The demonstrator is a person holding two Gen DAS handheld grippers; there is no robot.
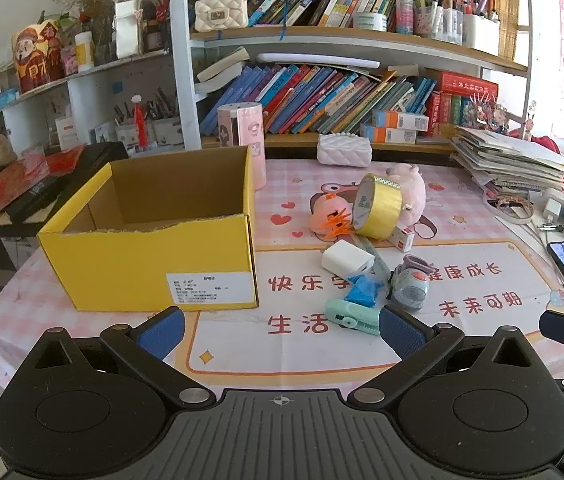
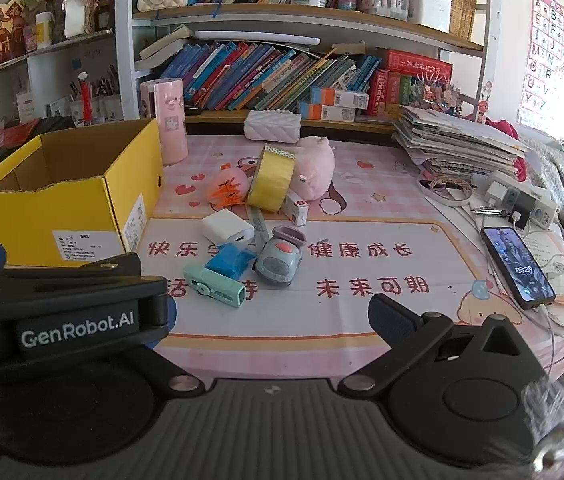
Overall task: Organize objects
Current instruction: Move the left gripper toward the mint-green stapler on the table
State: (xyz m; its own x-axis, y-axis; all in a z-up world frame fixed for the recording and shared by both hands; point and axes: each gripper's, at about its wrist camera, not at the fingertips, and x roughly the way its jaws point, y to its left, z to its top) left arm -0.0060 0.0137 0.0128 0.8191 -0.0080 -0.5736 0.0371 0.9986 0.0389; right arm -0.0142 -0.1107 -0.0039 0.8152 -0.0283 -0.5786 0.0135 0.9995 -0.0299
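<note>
A bookshelf [image 1: 321, 40] crammed with books backs the counter [image 1: 321, 348]; an alphabet poster [image 2: 553, 52] hangs on the sunlit right wall.

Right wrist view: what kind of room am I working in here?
Most likely a child's study corner at home: packed bookshelves behind the table, an alphabet poster on the wall, and a pink cartoon table mat strewn with toys.

Both wrist cameras sit low at the near edge of the counter [image 1: 321, 360], facing the bookshelf [image 1: 321, 36]. Both views share the yellow box [image 1: 150, 264] and the toy pile; the right view sits further right.
</note>
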